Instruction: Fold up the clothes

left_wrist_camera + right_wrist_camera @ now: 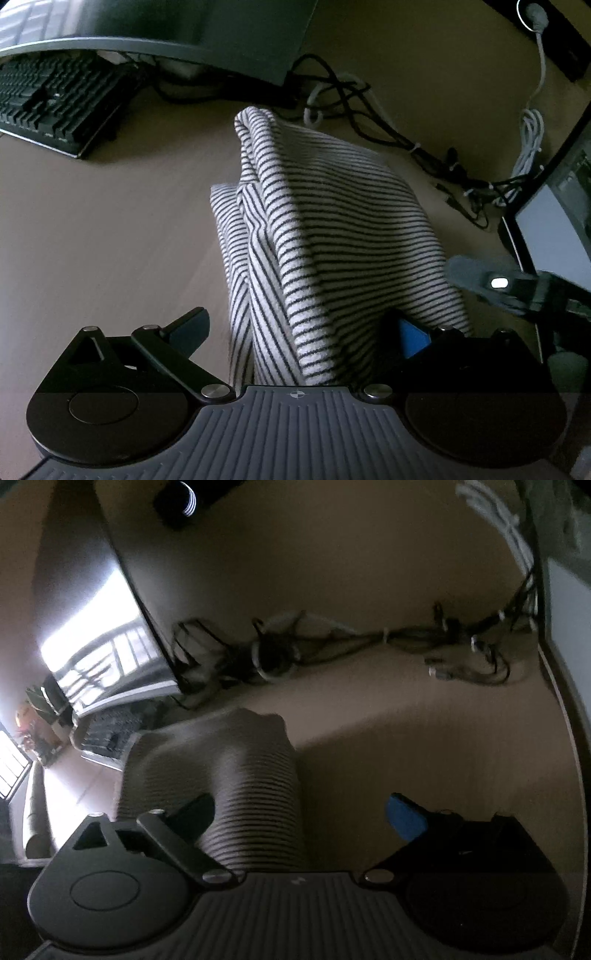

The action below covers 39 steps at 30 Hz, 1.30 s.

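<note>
on the tabletop [92, 229] between both wide-open, empty hand-held grippers — left [295, 332], right [301, 812] — lies the bunched striped knit garment [332, 229], likely soft, light and floppy — best pinched at a doubled edge or corner.

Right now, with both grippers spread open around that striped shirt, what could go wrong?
1. Both the left gripper and right gripper are open, so the bunched striped shirt is unheld and may slump out of its fold.
2. The tangled cables lie just behind the shirt; a forward sweep could snag them.
3. The right wrist view is dark and blurred, so grasp aim there may suffer.
</note>
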{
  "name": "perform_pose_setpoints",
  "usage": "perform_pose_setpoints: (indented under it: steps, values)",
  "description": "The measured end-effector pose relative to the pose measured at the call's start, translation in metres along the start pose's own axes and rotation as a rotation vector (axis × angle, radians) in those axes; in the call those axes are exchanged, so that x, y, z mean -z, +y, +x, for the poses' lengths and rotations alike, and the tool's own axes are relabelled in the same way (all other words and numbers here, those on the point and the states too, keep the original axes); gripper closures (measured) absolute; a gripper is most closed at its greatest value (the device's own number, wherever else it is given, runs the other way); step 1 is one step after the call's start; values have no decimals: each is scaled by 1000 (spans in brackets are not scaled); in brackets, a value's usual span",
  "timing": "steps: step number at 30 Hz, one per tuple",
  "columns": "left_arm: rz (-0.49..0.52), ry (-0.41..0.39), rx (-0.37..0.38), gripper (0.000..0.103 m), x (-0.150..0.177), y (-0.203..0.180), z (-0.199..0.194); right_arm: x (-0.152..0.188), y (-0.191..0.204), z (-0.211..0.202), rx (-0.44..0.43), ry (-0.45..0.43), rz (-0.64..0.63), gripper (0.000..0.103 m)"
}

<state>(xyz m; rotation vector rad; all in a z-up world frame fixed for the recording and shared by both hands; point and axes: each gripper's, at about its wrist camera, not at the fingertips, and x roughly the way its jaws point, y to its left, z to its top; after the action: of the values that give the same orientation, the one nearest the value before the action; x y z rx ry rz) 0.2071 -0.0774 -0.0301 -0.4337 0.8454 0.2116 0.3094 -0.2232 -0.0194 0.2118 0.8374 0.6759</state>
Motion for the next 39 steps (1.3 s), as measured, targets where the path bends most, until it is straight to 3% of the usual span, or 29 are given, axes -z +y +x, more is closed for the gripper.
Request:
perform_pose_setpoints:
  steps: [6,9,13,15,26,30,39]
  values:
    - [-21,-12,28,1,7,7,0,9,4,16,-61,57,47,11]
    - [-11,-11,39,8,11,9,-5,9,16,24,-132,124,8,27]
    - [-45,-2,65,22,15,25,-16,10,35,33,-140,173,-47,27]
    - [-78,-2,64,23,17,40,-24,12,48,38,-150,185,-82,27]
    - [-246,-73,-80,24,16,151,-69,29,175,106,-326,262,-332,27]
    - [-241,-79,-93,28,-2,168,-68,22,202,122,-329,260,-353,30]
    - [-193,-79,-9,28,-18,183,-50,12,199,134,-284,259,-307,31]
